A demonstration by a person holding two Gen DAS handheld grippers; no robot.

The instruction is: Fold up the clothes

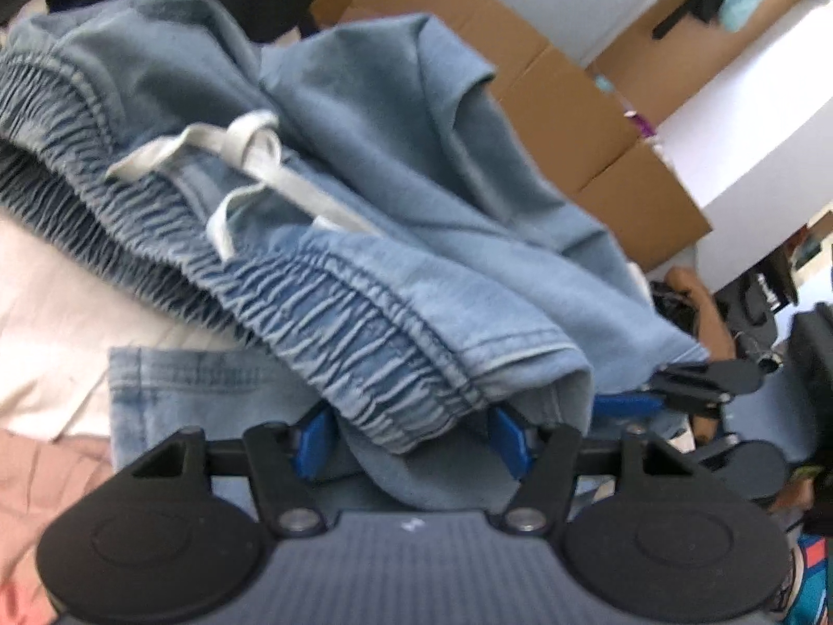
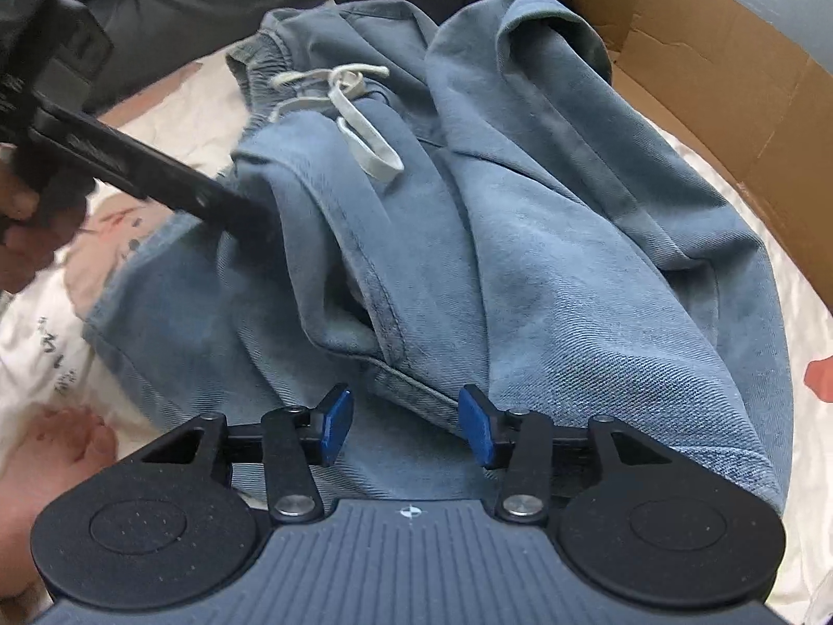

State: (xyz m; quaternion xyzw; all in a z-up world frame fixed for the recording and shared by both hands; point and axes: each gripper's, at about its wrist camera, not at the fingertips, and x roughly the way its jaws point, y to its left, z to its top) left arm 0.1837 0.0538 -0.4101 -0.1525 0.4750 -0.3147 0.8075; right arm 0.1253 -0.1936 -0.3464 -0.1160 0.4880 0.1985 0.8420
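Close up, the right gripper [image 2: 405, 426] has its blue fingers apart, with the hem of the blue denim shorts [image 2: 468, 219] lying between them but not pinched. The left gripper [image 1: 411, 435] has its fingers apart too, with the stretchy waistband [image 1: 333, 307] bunched between them — I cannot tell if it grips. The shorts sit in a heap in the middle of the white sheet [image 2: 172, 104], white drawstring [image 2: 359, 120] on top. Farther back is a cardboard box [image 2: 729, 67]. The loose cloth could slip out — then the fold goes crooked.
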